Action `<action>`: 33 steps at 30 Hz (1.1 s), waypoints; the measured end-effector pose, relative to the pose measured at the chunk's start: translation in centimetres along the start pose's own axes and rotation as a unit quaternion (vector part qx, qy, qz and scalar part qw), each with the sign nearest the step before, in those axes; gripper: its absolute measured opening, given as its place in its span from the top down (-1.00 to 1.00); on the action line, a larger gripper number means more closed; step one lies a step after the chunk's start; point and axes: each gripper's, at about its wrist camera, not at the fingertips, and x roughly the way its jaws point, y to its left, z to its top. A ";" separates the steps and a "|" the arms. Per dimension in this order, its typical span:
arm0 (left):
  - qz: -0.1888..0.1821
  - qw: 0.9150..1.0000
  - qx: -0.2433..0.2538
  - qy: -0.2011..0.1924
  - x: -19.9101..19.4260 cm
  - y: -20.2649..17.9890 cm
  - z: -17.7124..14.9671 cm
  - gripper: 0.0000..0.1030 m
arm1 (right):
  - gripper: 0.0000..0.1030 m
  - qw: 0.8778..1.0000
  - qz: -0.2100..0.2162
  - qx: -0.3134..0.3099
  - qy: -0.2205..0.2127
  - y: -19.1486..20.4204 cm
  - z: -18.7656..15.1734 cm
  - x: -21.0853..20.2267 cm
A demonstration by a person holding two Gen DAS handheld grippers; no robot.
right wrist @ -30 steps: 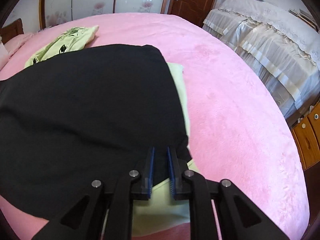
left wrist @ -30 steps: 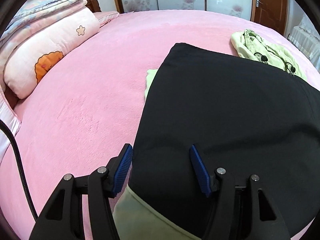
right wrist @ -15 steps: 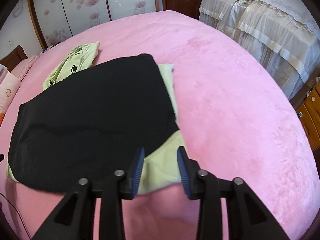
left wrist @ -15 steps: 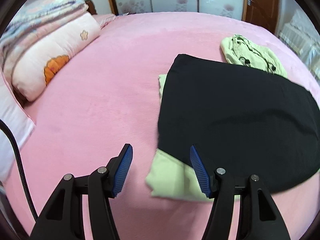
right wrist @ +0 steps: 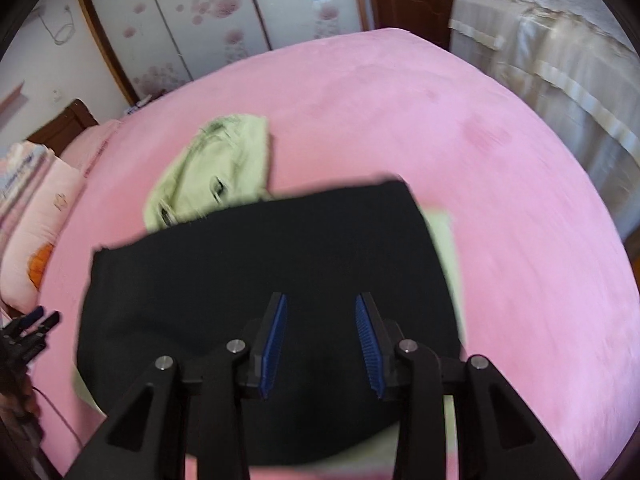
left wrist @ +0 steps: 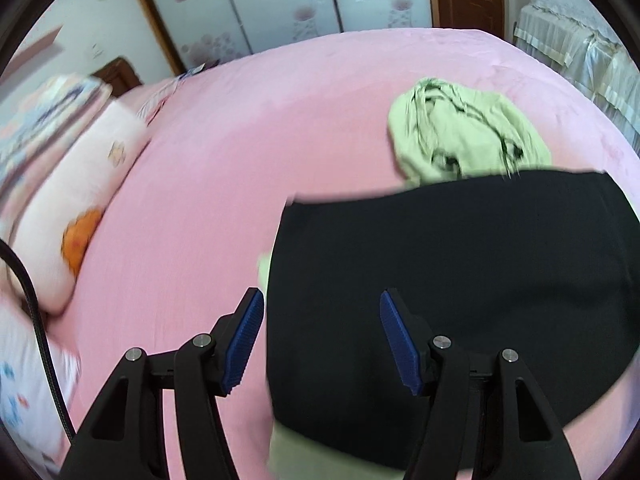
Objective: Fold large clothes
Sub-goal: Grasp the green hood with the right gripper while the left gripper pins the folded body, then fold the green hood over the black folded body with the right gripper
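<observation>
1. Count: one black garment (left wrist: 460,280), one crumpled pale green hoodie (left wrist: 468,132), one flat pale green piece (right wrist: 446,248) under the black one, two grippers.
2. No readable writing or brand; pillow (left wrist: 80,208) has an orange print only.
3. Black garment lies flat on the pink bed (left wrist: 224,168), on the near side; long axis runs left-right in both views. Hoodie touches its far edge.
4. Left gripper (left wrist: 320,336) wide, nothing between the pads, hovering over the black garment's left edge.
5. Right gripper (right wrist: 320,340) partly spread after just opening, empty, above the garment.
</observation>
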 end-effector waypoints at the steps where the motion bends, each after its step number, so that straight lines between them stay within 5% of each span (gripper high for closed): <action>1: 0.002 1.000 0.000 -0.002 0.5 -0.3 1.2 -0.15 | 0.30 1.000 0.006 -0.001 0.000 0.5 1.4 0.6; 9: 0.006 1.000 -0.021 0.018 8.6 -3.2 11.6 -0.15 | 0.19 1.000 0.012 0.008 0.007 3.6 11.2 8.9; 16: 0.018 0.999 -0.023 0.040 16.7 -5.5 13.8 -0.15 | 0.14 0.997 0.036 0.061 0.040 4.3 15.4 18.8; 24: -0.011 0.996 -0.066 0.064 22.5 -5.0 14.5 -0.15 | 0.14 0.996 0.027 0.076 0.048 5.1 17.8 25.5; 26: -0.021 0.996 -0.070 0.059 22.8 -4.9 14.7 0.03 | 0.15 0.997 0.025 0.065 0.033 5.9 17.8 25.9; 27: -0.023 0.996 -0.071 0.052 22.7 -4.9 14.8 0.49 | 0.25 0.998 0.021 0.053 0.023 6.5 17.7 25.9; 28: -0.029 0.995 -0.075 0.051 22.8 -4.7 14.8 0.90 | 0.79 0.999 0.015 0.032 0.015 7.2 17.5 25.8; 29: -0.038 0.995 -0.082 0.049 22.6 -4.5 14.8 0.90 | 0.97 1.000 0.012 0.011 0.010 8.0 17.2 25.4; 33: -0.032 0.995 -0.092 0.006 19.5 -3.5 14.2 0.95 | 0.97 0.996 0.054 -0.045 -0.054 9.9 15.8 20.6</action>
